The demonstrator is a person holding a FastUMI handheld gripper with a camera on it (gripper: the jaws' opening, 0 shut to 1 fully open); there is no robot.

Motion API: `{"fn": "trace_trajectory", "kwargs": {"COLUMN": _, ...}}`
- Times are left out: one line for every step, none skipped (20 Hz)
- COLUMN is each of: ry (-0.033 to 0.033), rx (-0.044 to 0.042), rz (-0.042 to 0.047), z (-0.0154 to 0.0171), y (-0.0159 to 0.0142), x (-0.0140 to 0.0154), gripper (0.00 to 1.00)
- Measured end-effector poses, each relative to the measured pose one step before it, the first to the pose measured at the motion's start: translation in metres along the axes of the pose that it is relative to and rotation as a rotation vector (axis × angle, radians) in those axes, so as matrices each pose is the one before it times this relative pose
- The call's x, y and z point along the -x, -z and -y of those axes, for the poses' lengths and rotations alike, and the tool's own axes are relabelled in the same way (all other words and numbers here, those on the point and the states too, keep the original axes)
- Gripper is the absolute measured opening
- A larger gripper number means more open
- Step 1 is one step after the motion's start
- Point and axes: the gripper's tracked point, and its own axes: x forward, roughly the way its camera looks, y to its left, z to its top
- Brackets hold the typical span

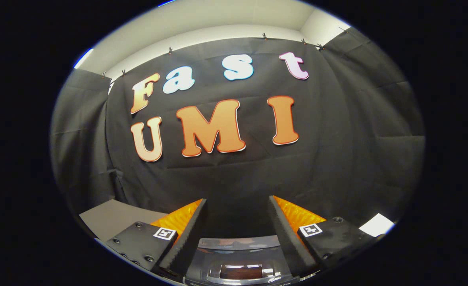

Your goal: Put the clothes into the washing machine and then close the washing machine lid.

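Note:
My gripper (pixel 237 204) is open, its two fingers spread wide with nothing between them. It is held high and faces the booth's black cloth wall. Below and between the fingers lies the top of the washing machine (pixel 239 258): a glossy dark panel with a grey curved edge and a small window-like part. Whether its lid is up or down I cannot tell. No clothes are visible.
A grey tabletop (pixel 112 218) shows to the left of the left finger. A small white patch (pixel 376 225) lies to the right of the right finger. The black cloth wall (pixel 337 159) hangs close ahead, with a pale ceiling above it.

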Motion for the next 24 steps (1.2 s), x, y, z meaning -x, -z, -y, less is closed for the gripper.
{"fn": "trace_trajectory", "kwargs": {"ry": 0.00733, "rx": 0.00692, "rz": 0.01542, "z": 0.00455, "y": -0.00856, "x": 0.00472, "gripper": 0.98}}
{"fn": "trace_trajectory", "kwargs": {"ry": 0.00589, "rx": 0.00996, "rz": 0.01404, "z": 0.00462, "y": -0.00810, "x": 0.00342, "gripper": 0.97}}
{"fn": "trace_trajectory", "kwargs": {"ry": 0.00337, "rx": 0.01116, "rz": 0.01275, "z": 0.00440, "y": -0.00729, "x": 0.00334, "gripper": 0.97}}
{"fn": "trace_trajectory", "kwargs": {"ry": 0.00185, "rx": 0.01024, "rz": 0.01301, "z": 0.00417, "y": -0.00741, "x": 0.00541, "gripper": 0.97}}
{"fn": "trace_trajectory", "kwargs": {"ry": 0.00231, "rx": 0.00691, "rz": 0.00804, "z": 0.00351, "y": -0.00597, "x": 0.00291, "gripper": 0.97}}
{"fn": "trace_trajectory", "kwargs": {"ry": -0.00737, "rx": 0.00295, "rz": 0.00666, "z": 0.00061, "y": -0.00599, "x": 0.00390, "gripper": 0.97}}
{"fn": "trace_trajectory", "kwargs": {"ry": -0.01376, "rx": 0.00220, "rz": 0.00559, "z": -0.00086, "y": -0.00424, "x": 0.00144, "gripper": 0.97}}
{"fn": "trace_trajectory", "kwargs": {"ry": -0.00806, "rx": 0.00581, "rz": 0.00844, "z": -0.00016, "y": -0.00292, "x": 0.00524, "gripper": 0.97}}
{"fn": "trace_trajectory", "kwargs": {"ry": -0.00293, "rx": 0.01200, "rz": 0.01020, "z": 0.00260, "y": -0.00162, "x": 0.00602, "gripper": 0.97}}
{"fn": "trace_trajectory", "kwargs": {"ry": 0.00639, "rx": 0.01102, "rz": 0.00790, "z": 0.00273, "y": -0.00040, "x": 0.00429, "gripper": 0.97}}
{"fn": "trace_trajectory", "kwargs": {"ry": 0.00601, "rx": 0.00189, "rz": 0.00213, "z": 0.00318, "y": 0.00084, "x": 0.00144, "gripper": 0.97}}
{"fn": "trace_trajectory", "kwargs": {"ry": -0.00129, "rx": -0.00714, "rz": 0.00225, "z": -0.00092, "y": 0.00083, "x": 0.00143, "gripper": 0.97}}
{"fn": "trace_trajectory", "kwargs": {"ry": -0.00280, "rx": -0.00659, "rz": -0.00012, "z": 0.00019, "y": 0.00162, "x": 0.00107, "gripper": 0.97}}
{"fn": "trace_trajectory", "kwargs": {"ry": 0.00162, "rx": -0.00163, "rz": 0.00096, "z": 0.00140, "y": 0.00128, "x": 0.00141, "gripper": 0.97}}
{"fn": "trace_trajectory", "kwargs": {"ry": 0.00510, "rx": 0.00135, "rz": -0.00232, "z": 0.00252, "y": 0.00180, "x": 0.00073, "gripper": 0.97}}
{"fn": "trace_trajectory", "kwargs": {"ry": -0.00244, "rx": 0.00005, "rz": 0.00113, "z": 0.00117, "y": 0.00097, "x": 0.00135, "gripper": 0.97}}
{"fn": "trace_trajectory", "kwargs": {"ry": -0.00299, "rx": -0.00170, "rz": 0.00233, "z": -0.00040, "y": 0.00013, "x": 0.00054, "gripper": 0.97}}
{"fn": "trace_trajectory", "kwargs": {"ry": 0.00030, "rx": -0.00081, "rz": 0.00120, "z": 0.00013, "y": 0.00137, "x": -0.00001, "gripper": 0.97}}
{"fn": "trace_trajectory", "kwargs": {"ry": 0.00246, "rx": -0.00235, "rz": -0.00186, "z": 0.00077, "y": 0.00096, "x": -0.00102, "gripper": 0.97}}
{"fn": "trace_trajectory", "kwargs": {"ry": -0.00101, "rx": -0.00273, "rz": -0.00081, "z": 0.00066, "y": 0.00078, "x": 0.00046, "gripper": 0.97}}
{"fn": "trace_trajectory", "kwargs": {"ry": 0.00015, "rx": -0.00198, "rz": -0.00146, "z": 0.00034, "y": 0.00080, "x": -0.00118, "gripper": 0.97}}
{"fn": "trace_trajectory", "kwargs": {"ry": -0.00120, "rx": 0.00030, "rz": 0.00245, "z": -0.00021, "y": -0.00064, "x": 0.00110, "gripper": 0.97}}
{"fn": "trace_trajectory", "kwargs": {"ry": 0.00233, "rx": 0.00116, "rz": 0.00225, "z": 0.00096, "y": 0.00043, "x": -0.00030, "gripper": 0.97}}
{"fn": "trace_trajectory", "kwargs": {"ry": 0.00372, "rx": 0.00110, "rz": 0.00249, "z": 0.00211, "y": 0.00041, "x": 0.00174, "gripper": 0.97}}
